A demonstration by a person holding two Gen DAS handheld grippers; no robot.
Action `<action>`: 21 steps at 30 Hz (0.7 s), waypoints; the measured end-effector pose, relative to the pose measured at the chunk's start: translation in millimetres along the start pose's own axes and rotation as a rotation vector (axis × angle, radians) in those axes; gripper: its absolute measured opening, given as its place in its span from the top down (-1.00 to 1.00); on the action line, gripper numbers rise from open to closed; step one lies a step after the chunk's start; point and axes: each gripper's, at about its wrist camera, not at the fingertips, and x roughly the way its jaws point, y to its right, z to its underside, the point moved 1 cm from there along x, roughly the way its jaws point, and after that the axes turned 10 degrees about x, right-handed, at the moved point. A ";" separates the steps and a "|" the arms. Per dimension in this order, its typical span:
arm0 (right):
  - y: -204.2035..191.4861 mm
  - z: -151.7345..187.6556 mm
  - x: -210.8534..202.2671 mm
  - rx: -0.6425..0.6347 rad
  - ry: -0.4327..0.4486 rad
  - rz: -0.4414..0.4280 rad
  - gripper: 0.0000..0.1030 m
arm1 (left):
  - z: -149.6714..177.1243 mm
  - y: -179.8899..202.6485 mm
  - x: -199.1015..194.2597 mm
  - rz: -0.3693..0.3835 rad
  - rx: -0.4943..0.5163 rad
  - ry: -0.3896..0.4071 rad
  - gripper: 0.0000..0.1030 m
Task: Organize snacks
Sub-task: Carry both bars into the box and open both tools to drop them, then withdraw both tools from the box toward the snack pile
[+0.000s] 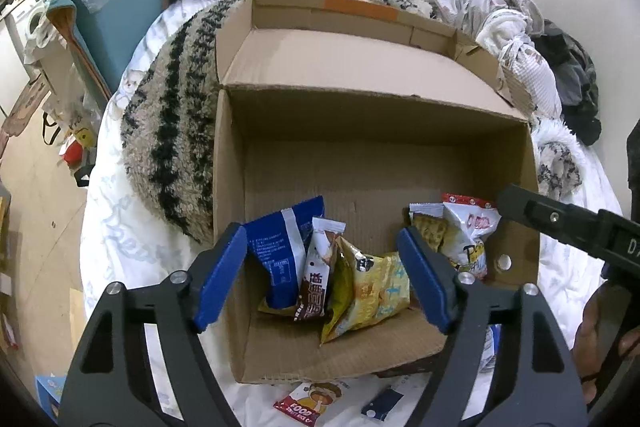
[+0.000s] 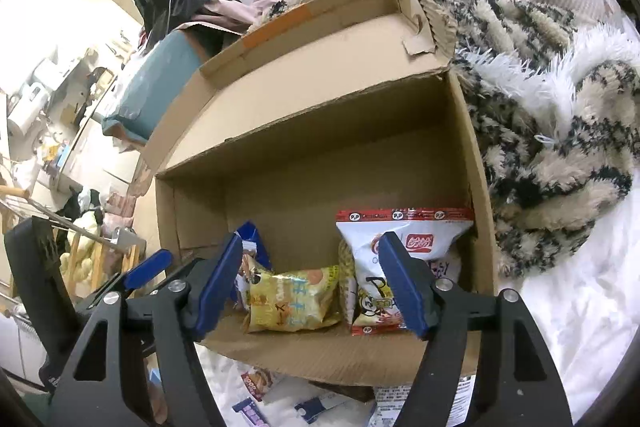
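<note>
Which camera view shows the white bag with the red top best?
The right wrist view: the white bag stands near, its front mostly visible. In the left wrist view the bag is smaller and partly hidden behind a blue finger.

A white bed sheet (image 1: 120,227) carries an open cardboard box (image 1: 228,187) ahead of the tongs, a striped fuzzy blanket (image 1: 168,131) left of it — loose snack packets (image 1: 308,401) lie beneath the tongs.

Brown cardboard box (image 1: 360,131), orange tape strip. Blue-white packet (image 1: 284,251); yellow packet (image 2: 292,301); white packet (image 2: 404,247), red top edge. Beige blanket (image 1: 172,131), black stripes. White bed (image 1: 120,227).
</note>
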 end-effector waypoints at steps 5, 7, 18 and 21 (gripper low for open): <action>-1.1 0.2 -1.6 -0.019 0.000 0.001 -0.42 | 0.6 -1.8 -2.5 -0.016 -0.003 0.004 -0.47; -4.8 1.3 -1.7 -0.029 0.003 0.001 -0.42 | 1.5 -3.2 -3.4 -0.022 -0.007 0.000 -0.47; -11.4 19.2 -26.9 -0.054 0.036 0.018 -0.47 | 13.1 -10.9 -28.1 -0.045 -0.024 0.012 -0.47; -15.4 26.4 -38.6 -0.081 0.057 0.028 -0.55 | 16.9 -9.9 -40.5 -0.076 0.003 0.038 -0.47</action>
